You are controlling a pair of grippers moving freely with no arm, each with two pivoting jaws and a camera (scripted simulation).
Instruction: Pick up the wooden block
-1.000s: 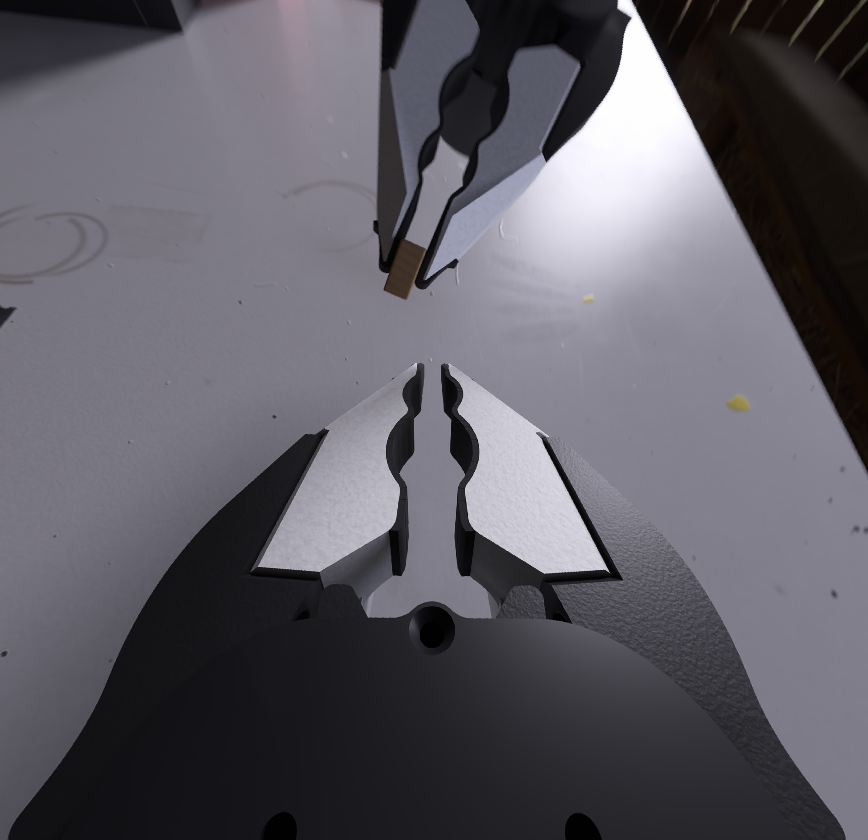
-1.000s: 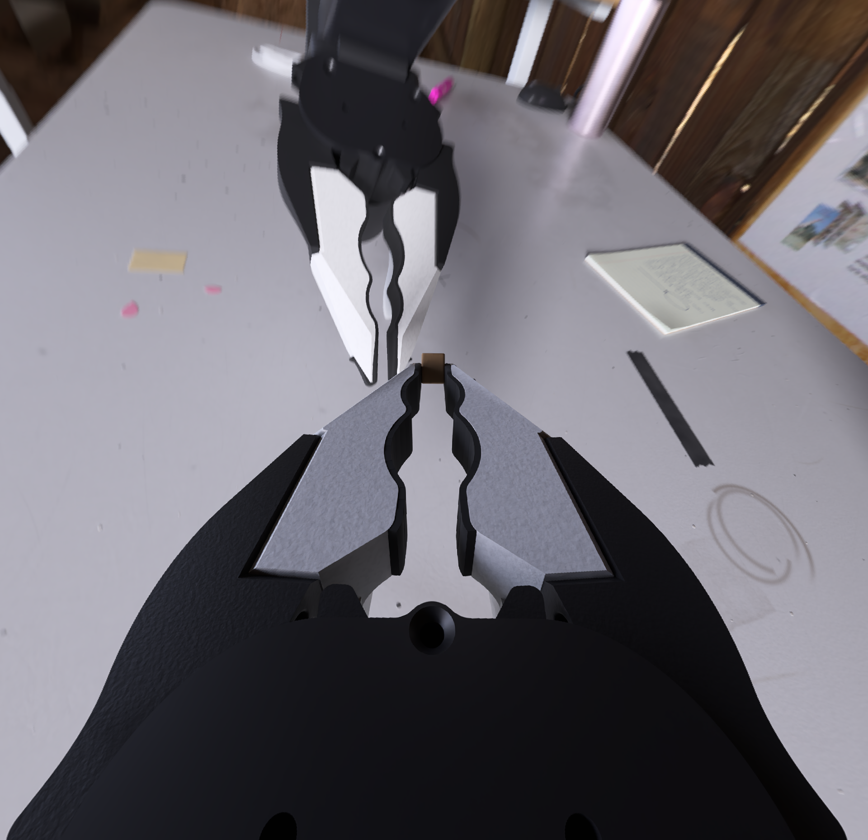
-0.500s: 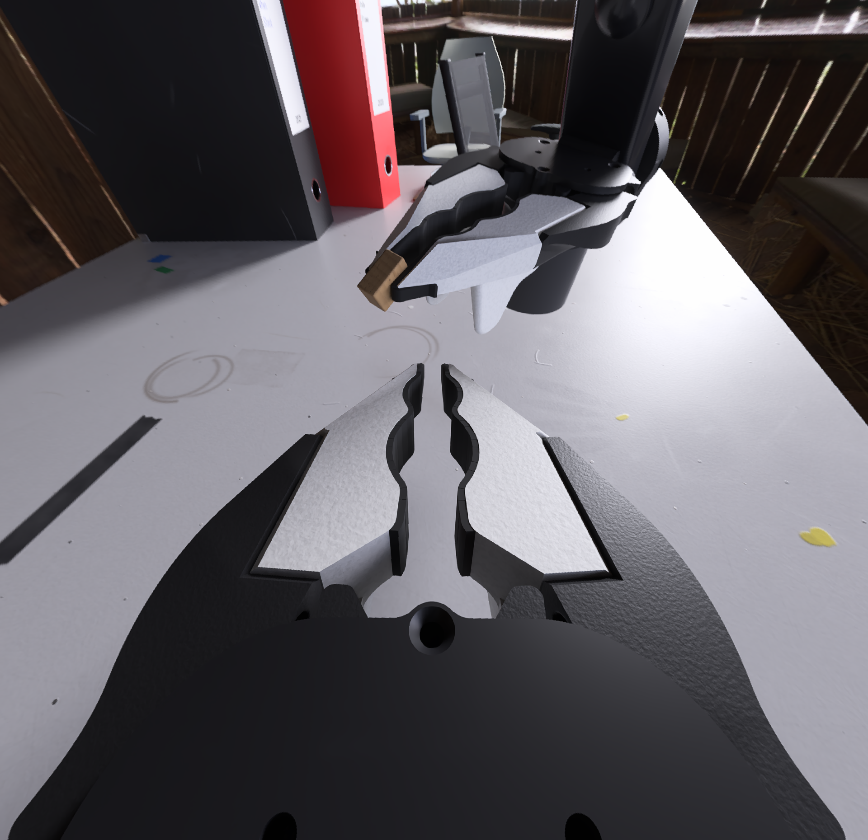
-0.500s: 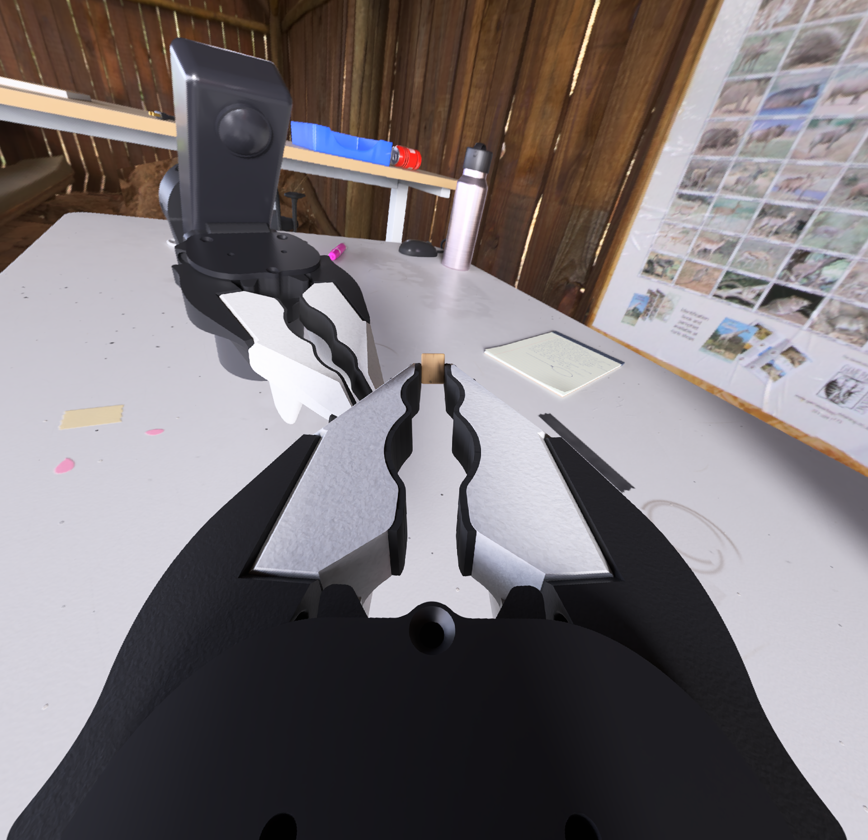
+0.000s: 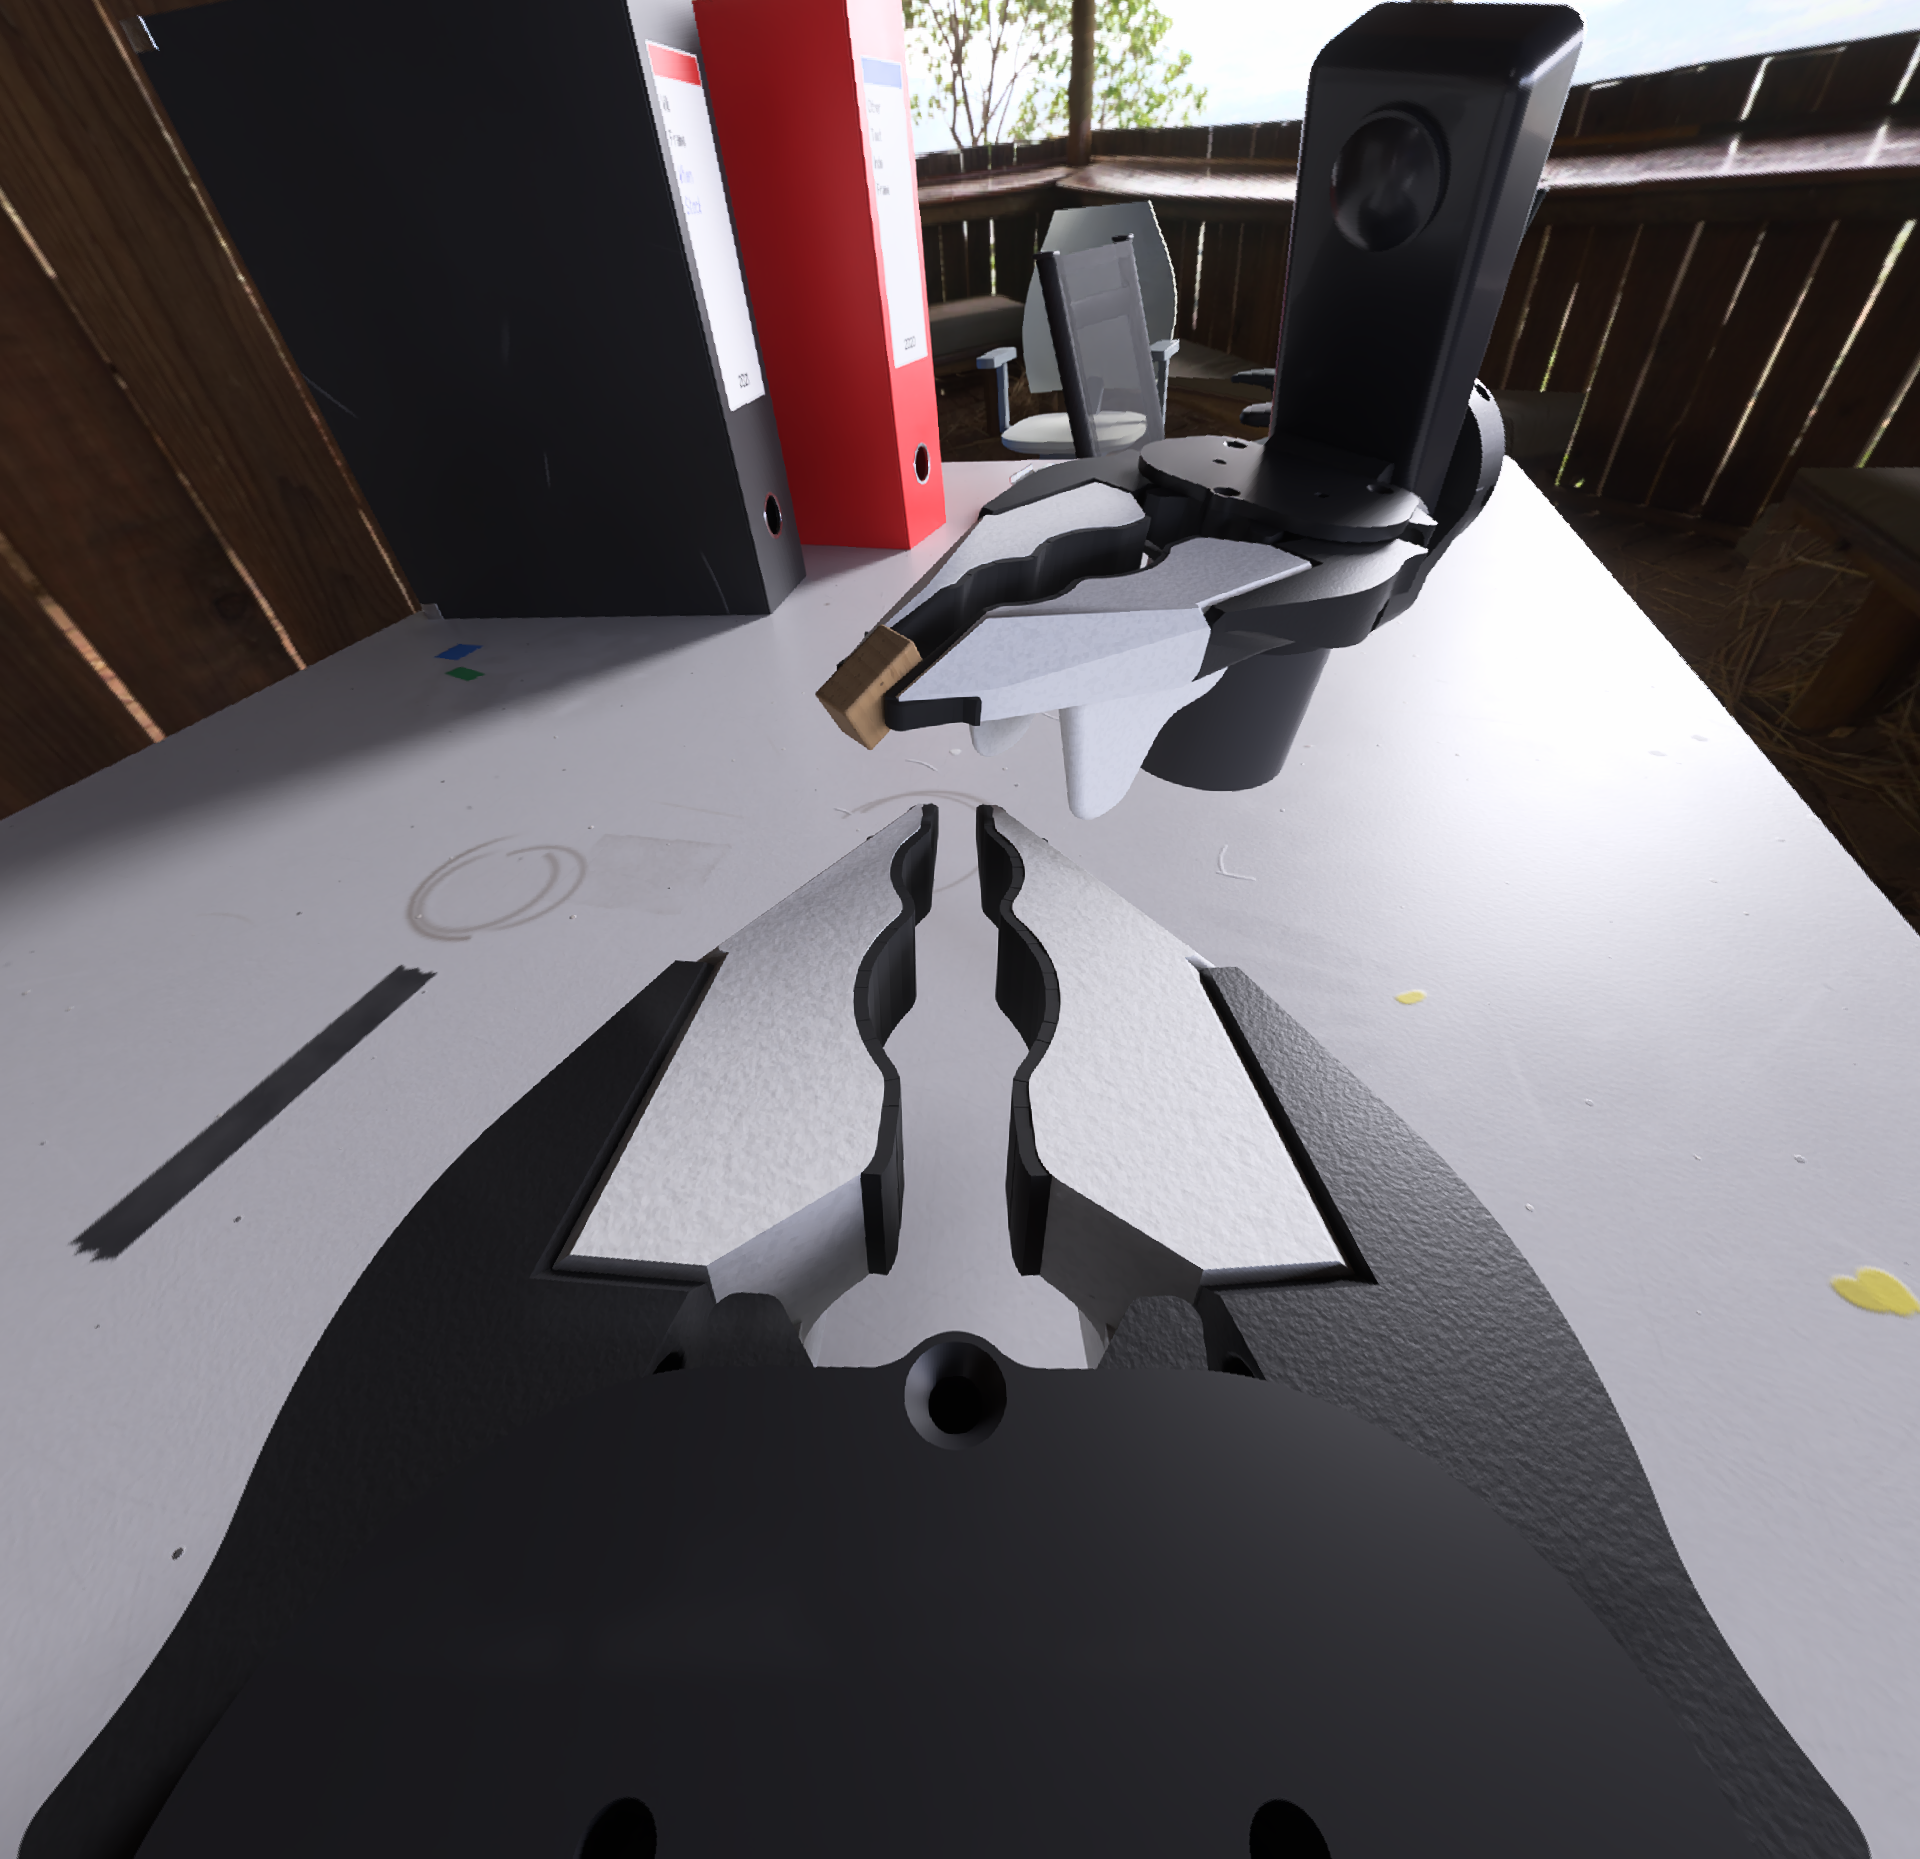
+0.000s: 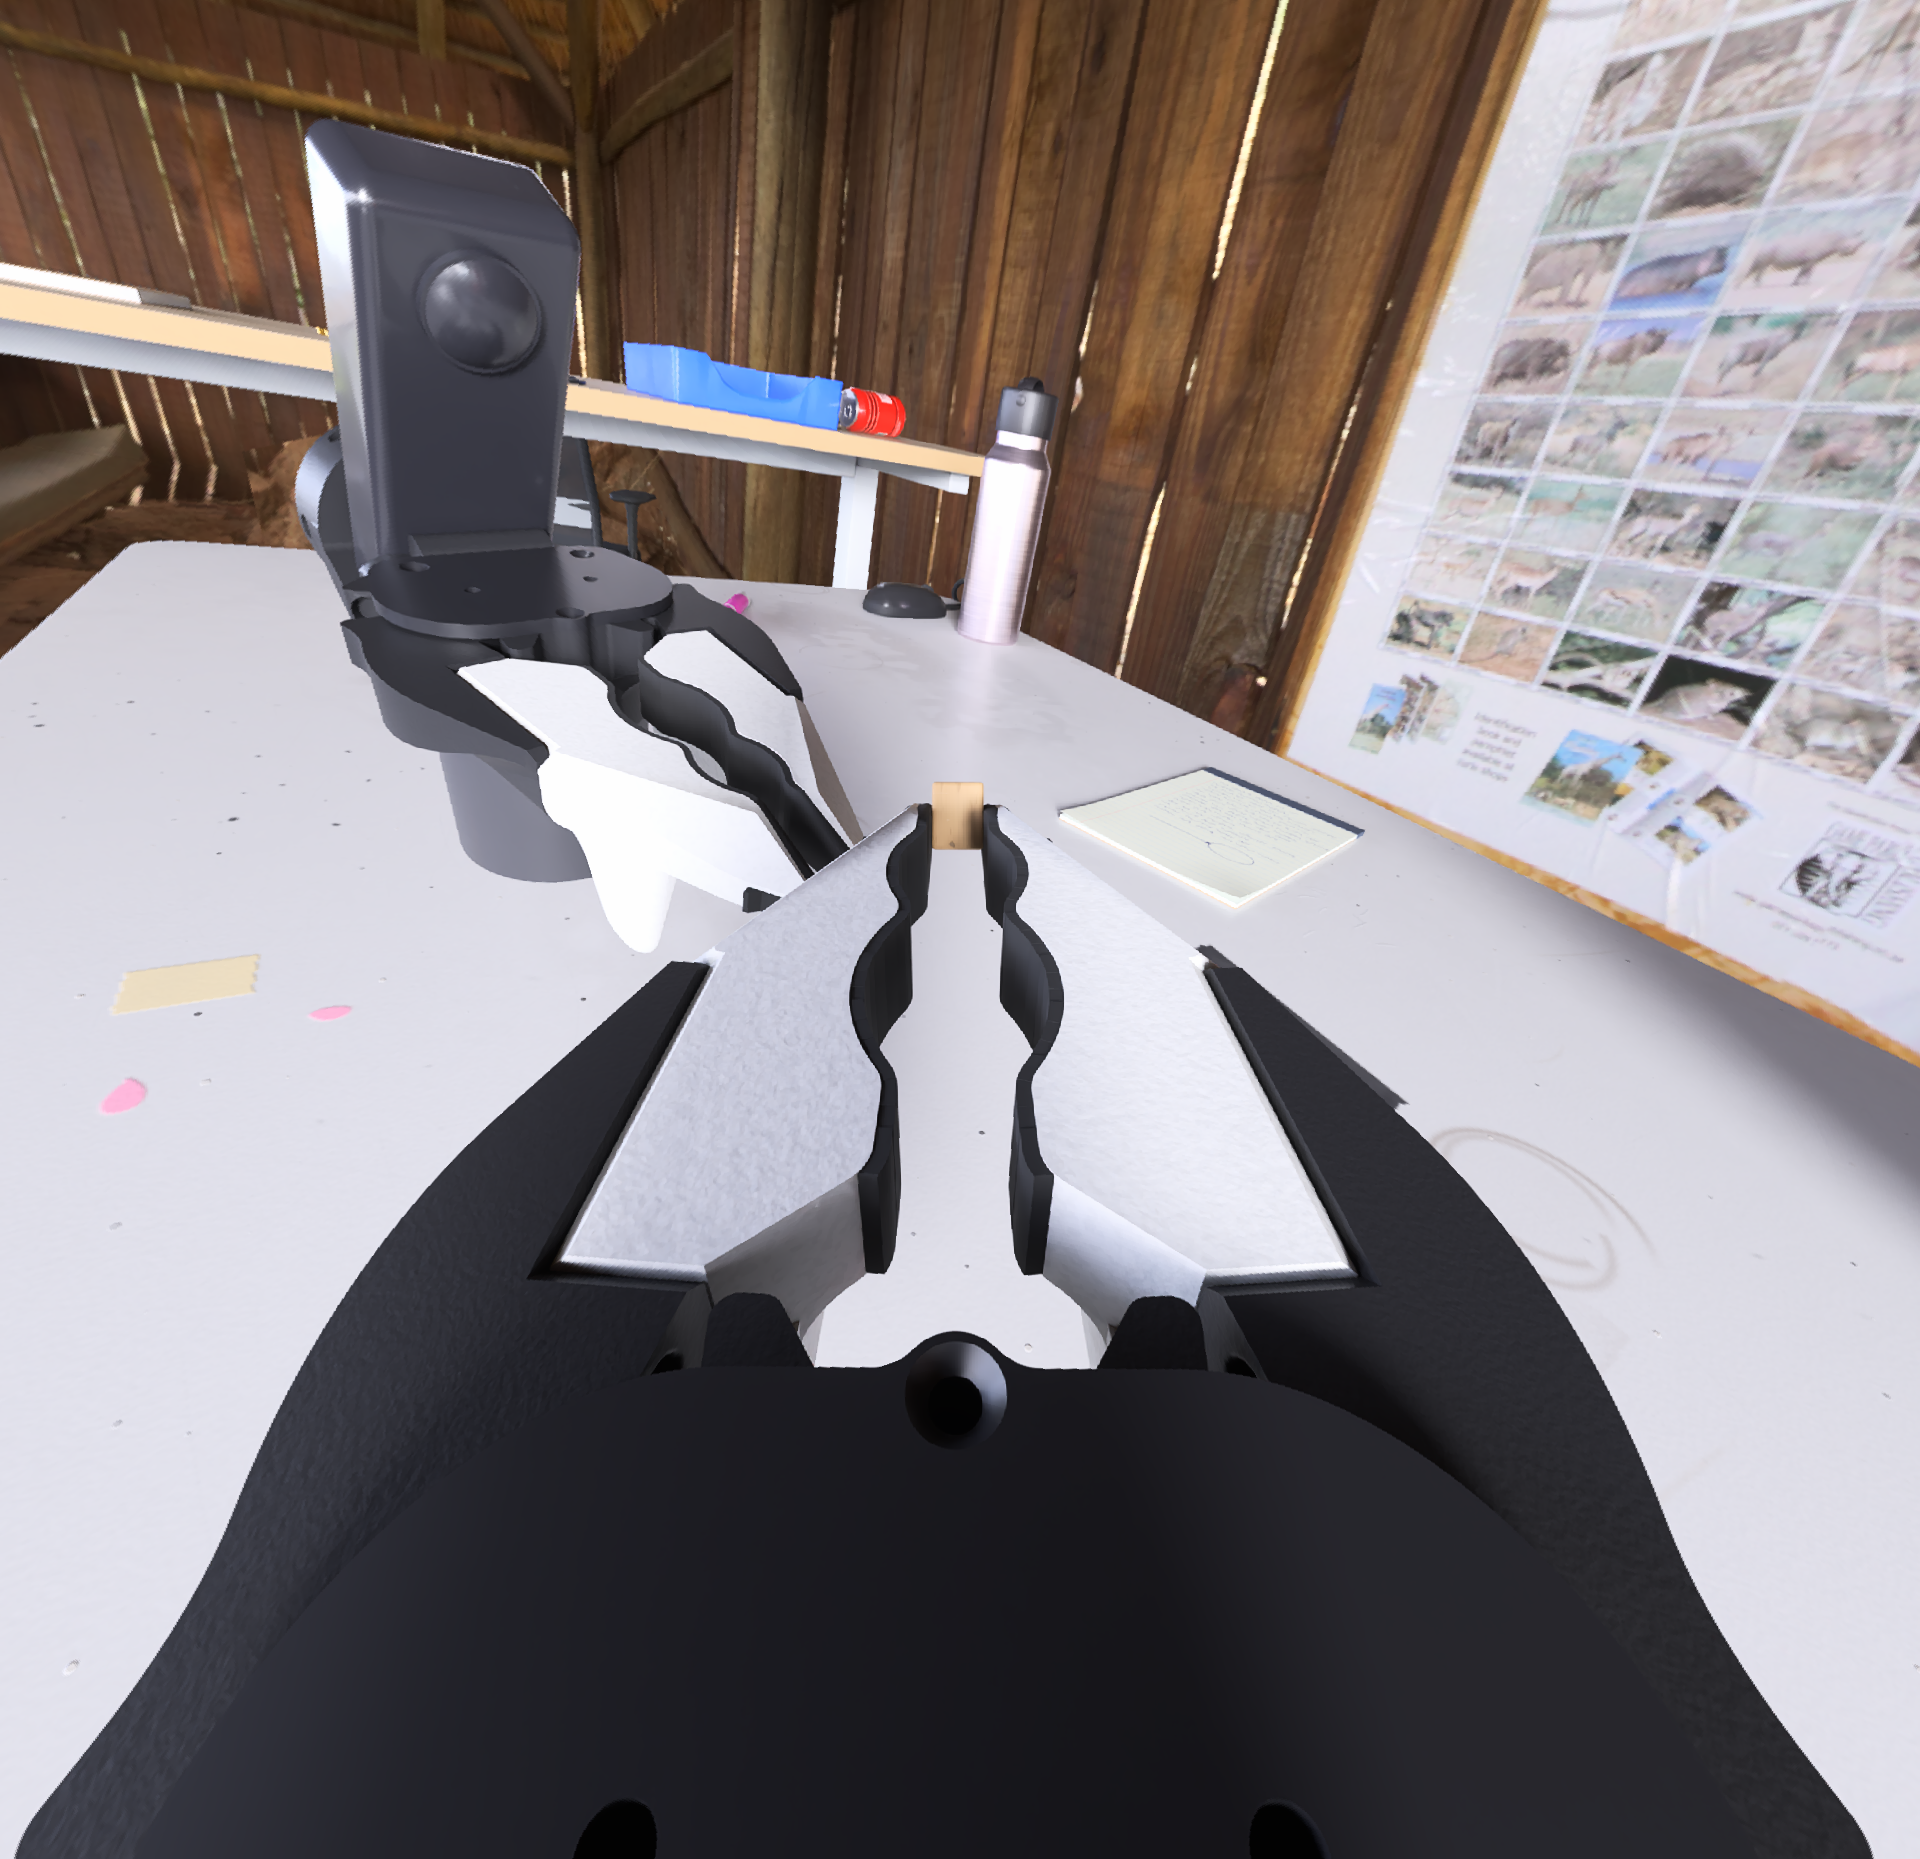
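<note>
The small wooden block point(image 6: 957, 816) is pinched between the tips of my right gripper point(image 6: 957, 818), held level above the white table point(image 6: 312, 1238). In the left wrist view the same block point(image 5: 868, 683) shows at the tips of the right gripper point(image 5: 896, 679), clear of the table point(image 5: 1558, 978). My left gripper point(image 5: 956, 814) has its jaws nearly together with a narrow gap and holds nothing. It points at the right gripper from close by and shows in the right wrist view point(image 6: 821, 859), left of the block.
A black binder point(image 5: 468, 282) and a red binder point(image 5: 831, 251) stand at the table's far edge. A notepad point(image 6: 1210, 833), a metal bottle point(image 6: 1003, 521), a black tape strip point(image 5: 249, 1113), a tan sticky note point(image 6: 187, 981) and small scraps lie around. The table's right edge point(image 5: 1714, 708) drops off.
Both grippers have tilted up from pointing down at the table to nearly level. The right gripper has lifted the block off the table and keeps hold of it.
</note>
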